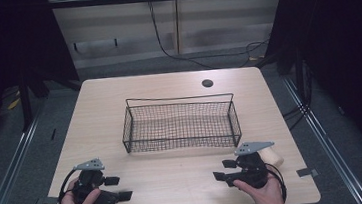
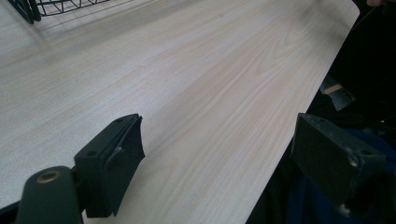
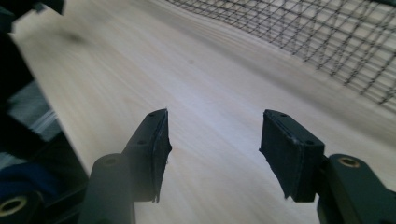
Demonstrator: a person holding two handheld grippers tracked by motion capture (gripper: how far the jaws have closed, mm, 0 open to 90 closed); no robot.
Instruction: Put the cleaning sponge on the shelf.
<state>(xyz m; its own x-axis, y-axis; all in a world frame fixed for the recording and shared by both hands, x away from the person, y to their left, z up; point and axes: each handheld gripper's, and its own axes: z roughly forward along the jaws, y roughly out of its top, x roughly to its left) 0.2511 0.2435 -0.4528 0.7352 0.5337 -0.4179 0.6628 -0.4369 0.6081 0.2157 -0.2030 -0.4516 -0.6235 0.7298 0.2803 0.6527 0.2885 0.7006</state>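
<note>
Here the empty black wire-mesh basket (image 1: 181, 124) sits mid-table, both grippers' fingers spread apart, gripping nothing.

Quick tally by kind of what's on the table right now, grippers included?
Wire basket: 1
Pale wooden block beside the right gripper: 1
Grippers: 2, left gripper and right gripper, both with jaws apart and nothing between them
Total: 4
</note>
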